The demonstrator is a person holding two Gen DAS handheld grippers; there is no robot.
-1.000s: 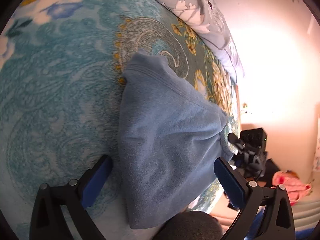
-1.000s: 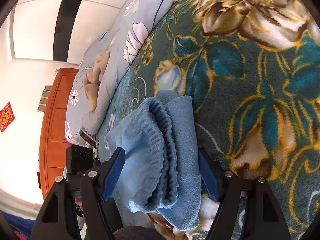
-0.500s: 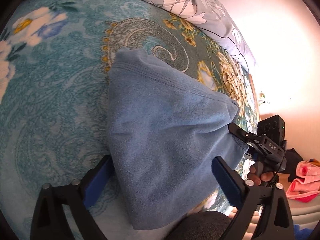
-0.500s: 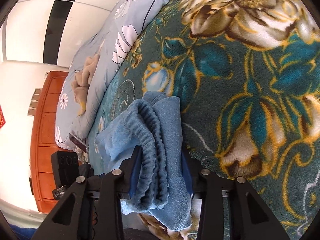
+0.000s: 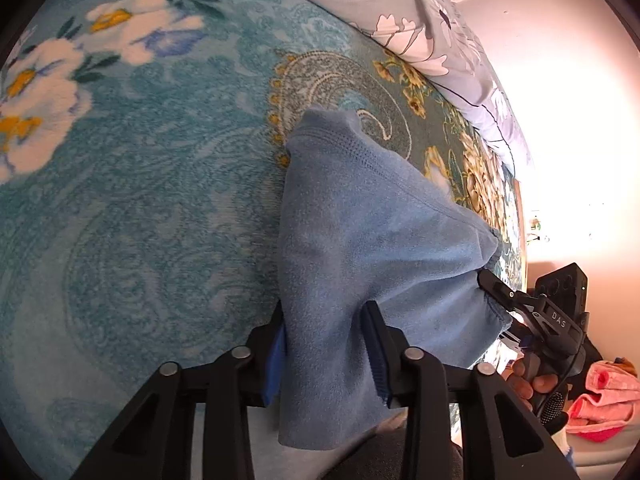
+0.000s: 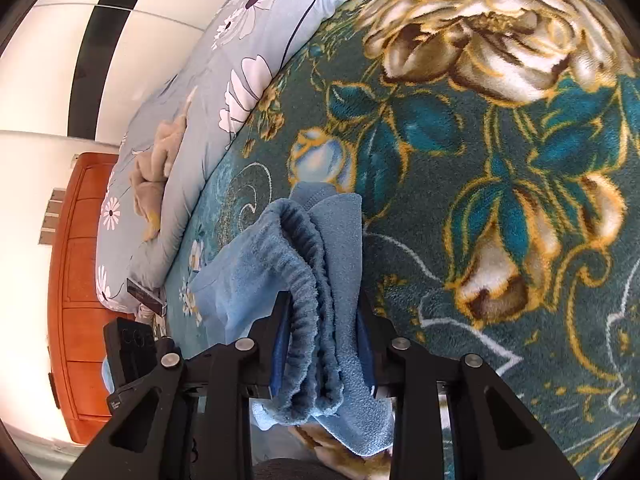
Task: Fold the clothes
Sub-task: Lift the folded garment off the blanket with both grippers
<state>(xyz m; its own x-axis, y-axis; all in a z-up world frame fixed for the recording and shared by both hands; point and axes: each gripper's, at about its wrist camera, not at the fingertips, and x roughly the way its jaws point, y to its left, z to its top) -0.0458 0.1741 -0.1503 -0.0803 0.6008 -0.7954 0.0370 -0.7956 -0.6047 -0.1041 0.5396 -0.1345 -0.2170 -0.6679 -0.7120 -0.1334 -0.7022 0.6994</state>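
Note:
A light blue fleece garment lies folded on the teal floral blanket. My left gripper is shut on its near edge. My right gripper is shut on the ribbed waistband end of the same garment, several layers bunched between the blue pads. The right gripper also shows in the left wrist view at the garment's right corner. The left gripper's body shows at lower left in the right wrist view.
A pale blue flowered quilt with a beige cloth on it lies along the far side of the blanket. An orange wooden cabinet stands beyond. A pink cloth lies off the bed at right.
Both grippers went from open to shut on the blue garment: the right one closed first, then the left closed on the near edge.

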